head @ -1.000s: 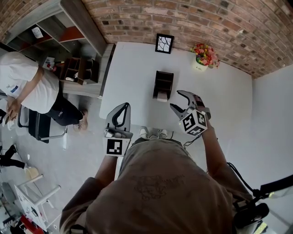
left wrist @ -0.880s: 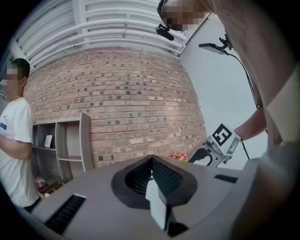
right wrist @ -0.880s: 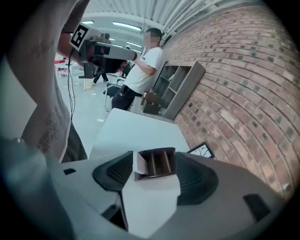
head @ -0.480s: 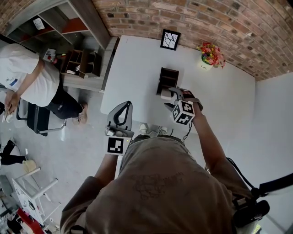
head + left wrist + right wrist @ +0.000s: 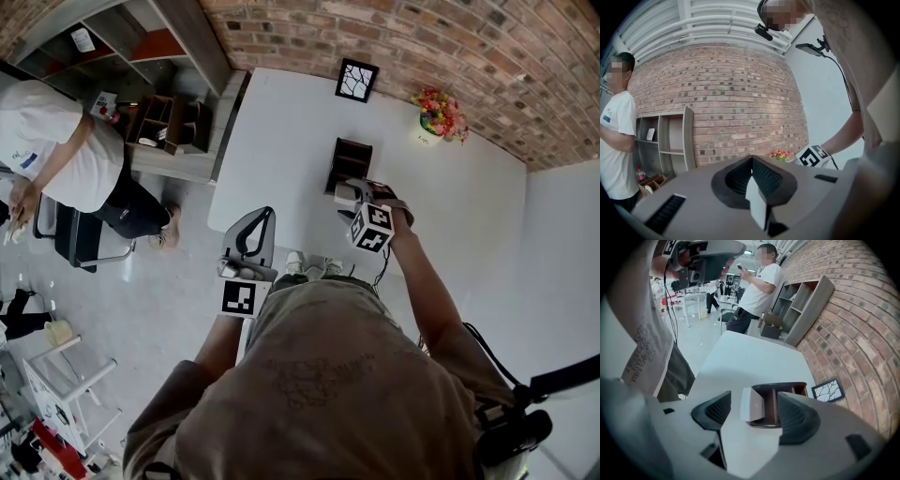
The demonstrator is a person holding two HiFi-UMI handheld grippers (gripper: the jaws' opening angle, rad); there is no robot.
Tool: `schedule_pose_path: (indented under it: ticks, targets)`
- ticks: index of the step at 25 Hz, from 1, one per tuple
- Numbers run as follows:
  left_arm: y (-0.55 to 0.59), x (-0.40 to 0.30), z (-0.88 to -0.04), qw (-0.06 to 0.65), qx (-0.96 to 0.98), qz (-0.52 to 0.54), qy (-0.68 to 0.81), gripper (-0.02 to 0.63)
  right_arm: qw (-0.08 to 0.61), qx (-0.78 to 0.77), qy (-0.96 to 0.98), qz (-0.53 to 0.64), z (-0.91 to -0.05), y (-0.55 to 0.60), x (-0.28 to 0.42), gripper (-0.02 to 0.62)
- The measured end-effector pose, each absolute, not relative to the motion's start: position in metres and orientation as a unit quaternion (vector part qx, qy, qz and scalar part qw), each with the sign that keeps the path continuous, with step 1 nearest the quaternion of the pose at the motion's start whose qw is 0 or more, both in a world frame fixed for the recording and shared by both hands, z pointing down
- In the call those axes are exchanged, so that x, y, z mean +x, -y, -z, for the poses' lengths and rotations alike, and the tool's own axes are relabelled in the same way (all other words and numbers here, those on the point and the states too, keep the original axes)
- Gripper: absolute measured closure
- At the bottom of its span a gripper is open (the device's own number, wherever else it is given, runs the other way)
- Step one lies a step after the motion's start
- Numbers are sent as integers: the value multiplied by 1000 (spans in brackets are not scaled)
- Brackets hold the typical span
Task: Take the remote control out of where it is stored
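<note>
Centrally, the right tool [image 5: 754,395] points steeply down over the white desk [image 5: 281,141]. Its jaws are wide, having just been opening. The white remote control [image 5: 752,406] stands between them, and neither pad touches it. The remote control sits in the near end of a dark brown holder [image 5: 783,386] on the desk. A framed picture [image 5: 355,80] and a pot of flowers [image 5: 439,114] stand beyond, against the brick wall. The left tool [image 5: 751,161] is held level by the desk's near edge, with its jaws closed together on nothing.
</note>
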State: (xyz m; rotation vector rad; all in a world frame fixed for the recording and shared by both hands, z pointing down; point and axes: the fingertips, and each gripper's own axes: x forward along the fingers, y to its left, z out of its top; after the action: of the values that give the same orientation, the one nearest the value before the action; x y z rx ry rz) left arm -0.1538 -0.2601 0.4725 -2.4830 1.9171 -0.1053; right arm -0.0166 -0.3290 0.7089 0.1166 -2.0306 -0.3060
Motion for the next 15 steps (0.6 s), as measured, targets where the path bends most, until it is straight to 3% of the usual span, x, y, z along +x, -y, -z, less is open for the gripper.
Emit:
schedule_pose_path:
  ticks: [15]
  targets:
    - [248, -159, -493, -35, -785, 51, -616, 594, 553, 31, 825, 111, -754, 330, -19, 302]
